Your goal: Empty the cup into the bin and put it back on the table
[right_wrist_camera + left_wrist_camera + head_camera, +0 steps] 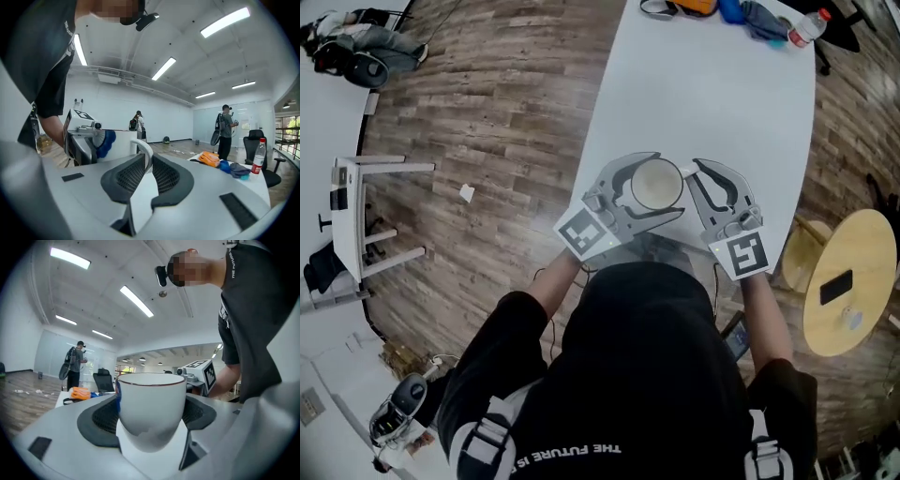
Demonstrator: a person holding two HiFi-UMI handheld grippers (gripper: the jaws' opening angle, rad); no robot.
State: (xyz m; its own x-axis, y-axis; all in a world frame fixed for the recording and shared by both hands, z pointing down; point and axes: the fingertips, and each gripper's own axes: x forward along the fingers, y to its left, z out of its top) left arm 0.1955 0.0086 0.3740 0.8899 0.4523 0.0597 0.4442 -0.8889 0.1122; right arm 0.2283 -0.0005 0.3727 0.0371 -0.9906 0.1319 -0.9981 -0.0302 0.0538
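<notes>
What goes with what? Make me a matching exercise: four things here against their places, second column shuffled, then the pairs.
1 cup
2 bottle
3 phone
4 right gripper

A on the round wooden table
B jaws on the cup's handle
C between the left gripper's jaws
D far end of the white table

Pairs: 1-C, 2-D, 3-A, 4-B

I see bright, even light from ceiling strips [136, 301] at 11 o'clock in the left gripper view, 1 o'clock in the right. Shadows are soft; the cup [150, 404] shades grey underneath. The table [712, 103] glares mildly. Fisheye bends edges into dark corners; closest foreground blurs.
</notes>
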